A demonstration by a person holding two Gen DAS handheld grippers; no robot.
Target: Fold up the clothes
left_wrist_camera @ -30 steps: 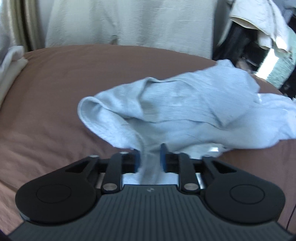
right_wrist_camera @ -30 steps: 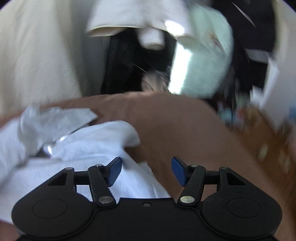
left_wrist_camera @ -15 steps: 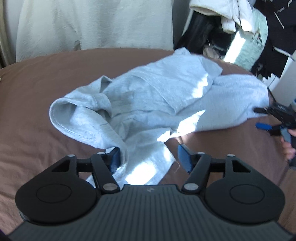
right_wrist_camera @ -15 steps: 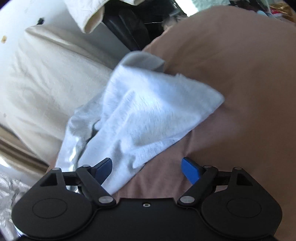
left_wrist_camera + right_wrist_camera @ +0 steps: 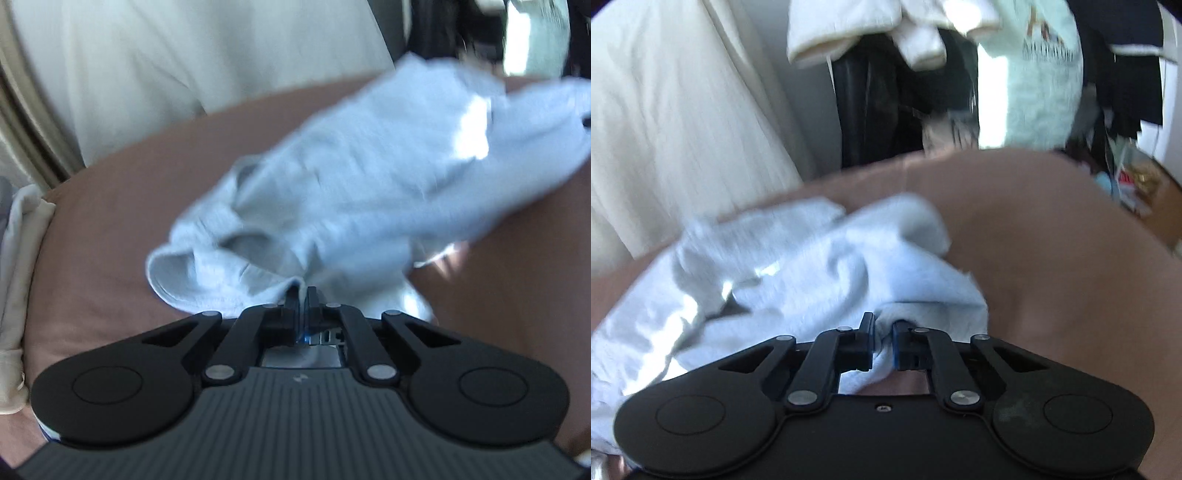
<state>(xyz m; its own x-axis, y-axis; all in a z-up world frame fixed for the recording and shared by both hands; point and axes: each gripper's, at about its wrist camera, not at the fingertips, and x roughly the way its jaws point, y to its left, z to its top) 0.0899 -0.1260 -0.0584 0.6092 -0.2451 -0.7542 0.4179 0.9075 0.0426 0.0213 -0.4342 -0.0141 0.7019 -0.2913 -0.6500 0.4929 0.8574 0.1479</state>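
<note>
A: Where is the light grey garment (image 5: 354,192) lying?

B: Crumpled on the brown bed (image 5: 110,229). The left gripper (image 5: 301,295) and right gripper (image 5: 882,328) have just been closing; both jaws are pinching its cloth.

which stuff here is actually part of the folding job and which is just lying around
Part of the job:
- light grey garment, crumpled on the brown bed cover
- left gripper, shut on the garment's near edge
- right gripper, shut on another bit of its cloth

Just lying about:
- cream curtain
- clothes heaped behind the bed
- pale cloth at the bed's left edge
</note>
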